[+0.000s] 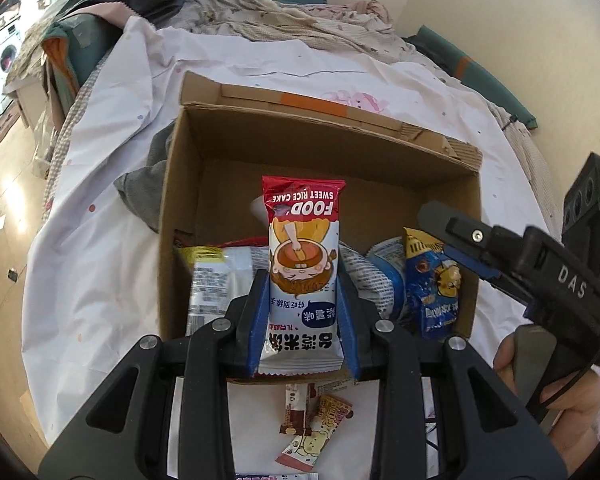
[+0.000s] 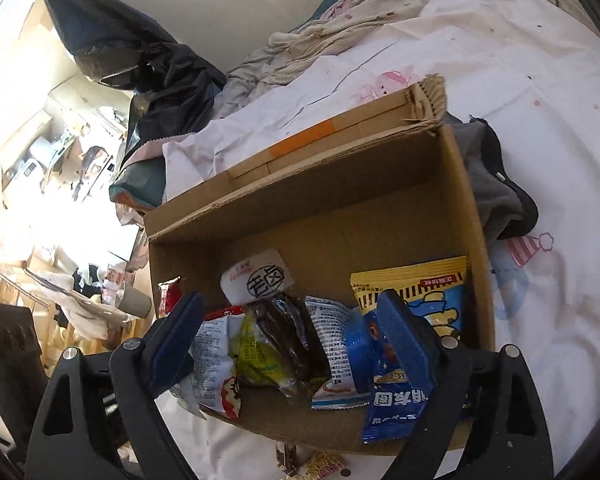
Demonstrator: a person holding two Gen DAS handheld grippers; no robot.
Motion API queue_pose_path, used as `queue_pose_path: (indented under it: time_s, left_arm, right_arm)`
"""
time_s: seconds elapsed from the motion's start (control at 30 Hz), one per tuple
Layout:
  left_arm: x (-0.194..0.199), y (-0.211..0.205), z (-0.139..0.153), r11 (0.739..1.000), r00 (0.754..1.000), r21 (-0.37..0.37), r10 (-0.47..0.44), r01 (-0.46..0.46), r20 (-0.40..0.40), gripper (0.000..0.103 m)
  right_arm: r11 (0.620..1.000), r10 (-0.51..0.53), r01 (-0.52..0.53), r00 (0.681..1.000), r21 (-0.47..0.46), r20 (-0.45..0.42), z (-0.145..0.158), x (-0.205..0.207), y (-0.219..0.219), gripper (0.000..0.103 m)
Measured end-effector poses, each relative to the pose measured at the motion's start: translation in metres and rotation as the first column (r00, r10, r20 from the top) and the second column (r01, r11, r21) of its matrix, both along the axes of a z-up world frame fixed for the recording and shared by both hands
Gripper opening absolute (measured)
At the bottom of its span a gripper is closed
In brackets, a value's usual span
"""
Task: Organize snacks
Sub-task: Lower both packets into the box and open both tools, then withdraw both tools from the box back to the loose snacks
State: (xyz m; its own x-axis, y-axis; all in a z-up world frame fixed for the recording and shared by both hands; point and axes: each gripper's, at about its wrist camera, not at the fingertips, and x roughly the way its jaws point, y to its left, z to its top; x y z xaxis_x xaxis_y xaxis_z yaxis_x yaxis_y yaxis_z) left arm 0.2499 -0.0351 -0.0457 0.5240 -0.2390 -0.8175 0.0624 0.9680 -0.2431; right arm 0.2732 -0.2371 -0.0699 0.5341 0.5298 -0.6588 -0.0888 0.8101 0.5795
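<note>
Place: home bedroom, lived-in and cluttered.
Bed (image 1: 112, 184): white printed sheet, crumpled bedding (image 1: 300, 16) heaped against the wall.
Doorway side: washing machine (image 1: 4, 56) on wooden floor.
Other room: sunlit clutter, drying rack (image 2: 60, 292) hung with clothes.

Rice cake packet (image 1: 302, 276) hides the middle of the box (image 1: 320, 152) floor. Snack at left-wrist view's bottom edge (image 1: 276, 476) cut off, label unreadable. Grey cloth (image 2: 500, 196) partly behind box wall. Room at left (image 2: 40, 160) overexposed, details lost. Small print on packets too small to read.
</note>
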Motion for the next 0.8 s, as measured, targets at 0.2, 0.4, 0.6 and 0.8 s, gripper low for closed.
queue_pose_path:
  time_s: [0.2, 0.4, 0.6, 0.8]
  left_arm:
    - [-0.001, -0.013, -0.003, 0.999, 0.999, 0.001, -0.052, 0.052, 0.007, 0.042]
    - [-0.002, -0.016, -0.007, 0.999, 1.0, 0.04, -0.027, 0.027, 0.005, 0.087]
    - [-0.003, -0.006, -0.006, 1.0, 1.0, 0.026, -0.009, 0.009, 0.0, 0.087]
    - [-0.01, 0.005, 0.004, 0.999, 1.0, 0.038, 0.009, -0.01, 0.022, 0.087]
  right_arm:
    - [1.0, -0.013, 0.012, 1.0, 0.013, 0.01, 0.004, -0.002, -0.005, 0.091]
    - [1.0, -0.019, 0.019, 1.0, 0.019, 0.006, 0.003, -0.004, -0.009, 0.091]
    - [0.999, -0.028, 0.029, 1.0, 0.039, -0.006, 0.004, -0.004, -0.014, 0.091]
    - [0.999, -0.029, 0.03, 1.0, 0.04, -0.008, 0.007, -0.014, -0.018, 0.091]
